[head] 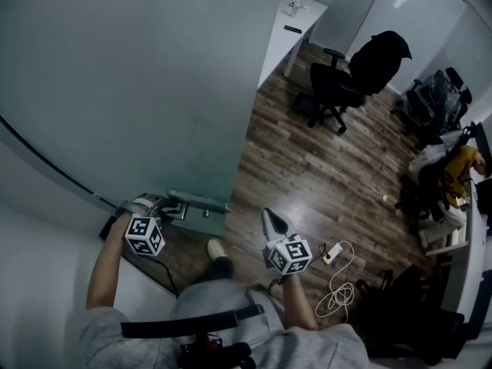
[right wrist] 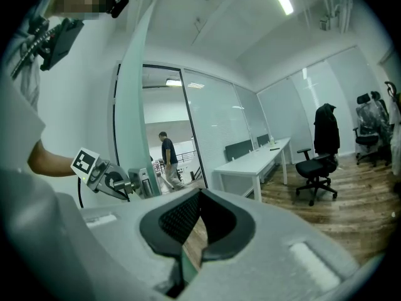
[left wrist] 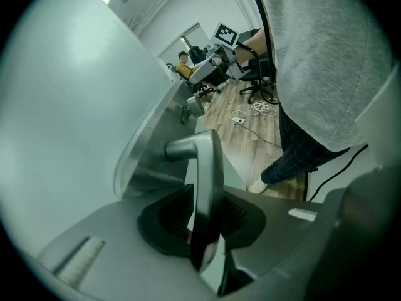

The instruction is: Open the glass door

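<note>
The frosted glass door (head: 138,75) fills the upper left of the head view, its edge running down to a metal lever handle (head: 198,201). My left gripper (head: 169,207) reaches in from the left and is shut on that handle. In the left gripper view the lever (left wrist: 203,162) runs down between the two dark pads of the left gripper (left wrist: 203,215), which press on it, with the door (left wrist: 62,105) at the left. My right gripper (head: 274,223) hangs apart over the wood floor, shut with nothing in it. The right gripper (right wrist: 197,221) faces the door's edge (right wrist: 135,105).
A black office chair (head: 350,79) and a white desk (head: 296,21) stand beyond the doorway. A power strip with coiled white cable (head: 334,256) lies on the floor by my right side. More chairs and clutter (head: 442,167) line the right. A person (right wrist: 168,158) stands far off.
</note>
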Available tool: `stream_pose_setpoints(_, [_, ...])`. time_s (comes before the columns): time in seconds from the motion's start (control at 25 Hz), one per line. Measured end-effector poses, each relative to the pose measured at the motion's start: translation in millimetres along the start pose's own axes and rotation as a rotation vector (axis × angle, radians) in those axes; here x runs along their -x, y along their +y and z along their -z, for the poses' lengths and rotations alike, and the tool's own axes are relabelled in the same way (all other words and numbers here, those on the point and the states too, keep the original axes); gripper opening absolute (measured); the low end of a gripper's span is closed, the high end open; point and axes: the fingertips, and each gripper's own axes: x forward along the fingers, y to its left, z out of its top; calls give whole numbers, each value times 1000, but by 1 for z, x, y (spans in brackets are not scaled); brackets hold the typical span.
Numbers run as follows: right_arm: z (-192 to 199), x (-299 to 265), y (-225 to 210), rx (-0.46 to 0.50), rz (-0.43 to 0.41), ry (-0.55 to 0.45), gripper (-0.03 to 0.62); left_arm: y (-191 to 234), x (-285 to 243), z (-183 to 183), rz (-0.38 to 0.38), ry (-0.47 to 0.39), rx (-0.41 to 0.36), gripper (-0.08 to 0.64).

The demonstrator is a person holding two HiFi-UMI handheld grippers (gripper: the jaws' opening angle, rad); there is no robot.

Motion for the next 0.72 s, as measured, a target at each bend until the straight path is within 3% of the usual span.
stream_pose_setpoints(0.48, [-1,2,-2,3,13,2,2,-2,6,2,51,72,-2,117])
stream_pose_setpoints(0.72, [8,-1,5,7,-2,3,3,3,29,0,-10,55,50,224])
